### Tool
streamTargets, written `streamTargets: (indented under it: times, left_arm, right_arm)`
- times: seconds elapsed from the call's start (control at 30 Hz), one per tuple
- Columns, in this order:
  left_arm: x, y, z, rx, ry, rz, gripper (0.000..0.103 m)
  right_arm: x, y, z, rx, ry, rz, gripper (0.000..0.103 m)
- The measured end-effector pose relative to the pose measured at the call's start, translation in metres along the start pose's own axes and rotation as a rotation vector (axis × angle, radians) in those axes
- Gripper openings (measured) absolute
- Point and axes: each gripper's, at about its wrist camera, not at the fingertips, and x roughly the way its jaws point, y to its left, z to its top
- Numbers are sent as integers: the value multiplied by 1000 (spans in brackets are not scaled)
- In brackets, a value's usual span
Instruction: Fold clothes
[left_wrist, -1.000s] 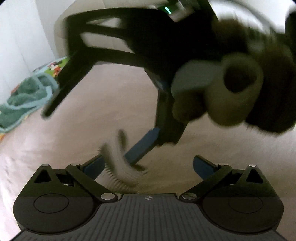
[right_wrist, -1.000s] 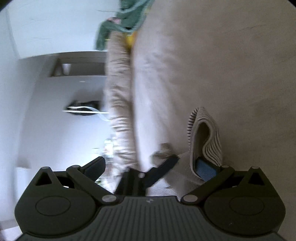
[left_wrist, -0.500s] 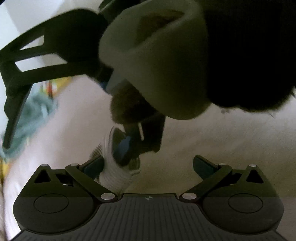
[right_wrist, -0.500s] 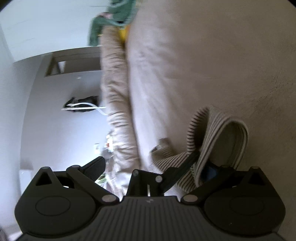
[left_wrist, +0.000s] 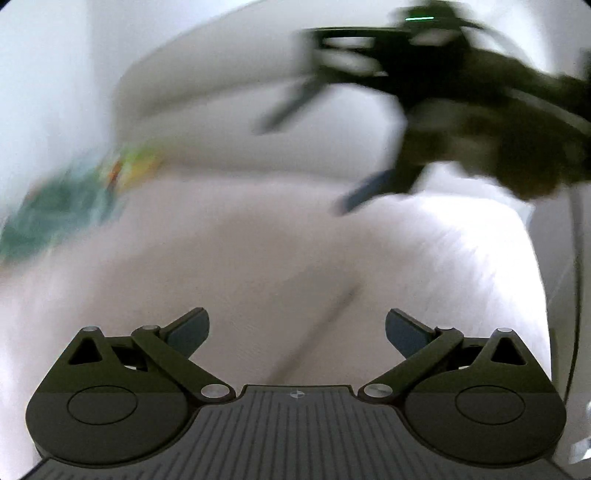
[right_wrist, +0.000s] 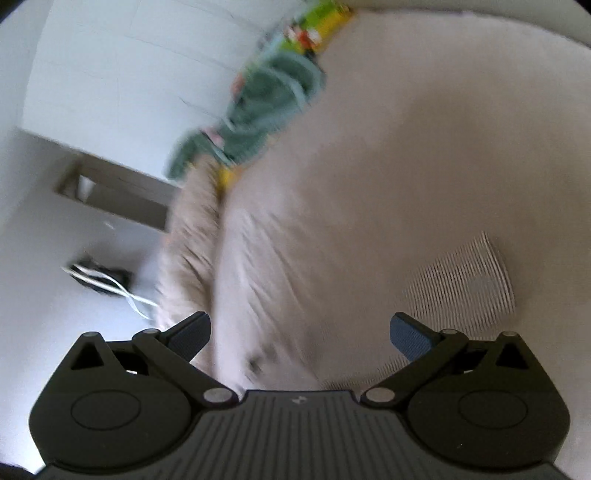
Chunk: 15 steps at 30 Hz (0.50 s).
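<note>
Surface: I am working over a beige sofa seat (left_wrist: 258, 258), with a white wall behind it; both views are smearing with motion.

Left wrist view: I am holding my left gripper (left_wrist: 297, 330) low over bare cushion, its jaws spread wide with nothing between them. My right gripper (left_wrist: 354, 199) is showing up ahead and to the right as a dark blur above the cushion; its state is not readable from here. A green garment (left_wrist: 62, 206) is lying blurred at the far left edge of the seat.

Right wrist view: I am holding my right gripper (right_wrist: 299, 332) with its jaws fully apart and gripping nothing. The striped sock (right_wrist: 465, 280) is lying flat on the cushion (right_wrist: 406, 147), just beyond and outside my right-hand fingertip, apart from it. The green garment (right_wrist: 266, 110) is sitting well away near the seat's front edge.

Key relation: the sock is lying to the right of my right gripper's centre line and its long axis is hard to judge through the blur. My right gripper is looking much the nearer one; the sock is not appearing in the left view at all.
</note>
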Motion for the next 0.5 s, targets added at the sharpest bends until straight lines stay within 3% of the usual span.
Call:
streamTargets:
  times: [0.07,0.13,0.2,0.27,0.33,0.43,0.5]
  left_arm:
    - [-19,34,-35,-151,120,104,103]
    - [-35,71,-70,-304,234,211,103]
    - [-48,106,-100,-511,353,313,103]
    - [-67,136,-141,-739,424,368,103]
    - [-84,142,-169,-888,438,391,103]
    - [-88,149,-189,-933,437,400,103]
    - [-80,149,-186,-893,468,409,103]
  right_arm:
    - [23,17,-43,-134,-30,-142,103]
    - [56,48,-93,-378,-76,-273,103]
    - [94,68,-145,-561,-139,-293,103]
    - [124,74,-177,-557,-90,-237,103]
    - [154,72,-201,-515,0,-207,103]
    - [188,52,-220,-411,155,-226,103]
    - [193,32,-227,-356,203,-252,103]
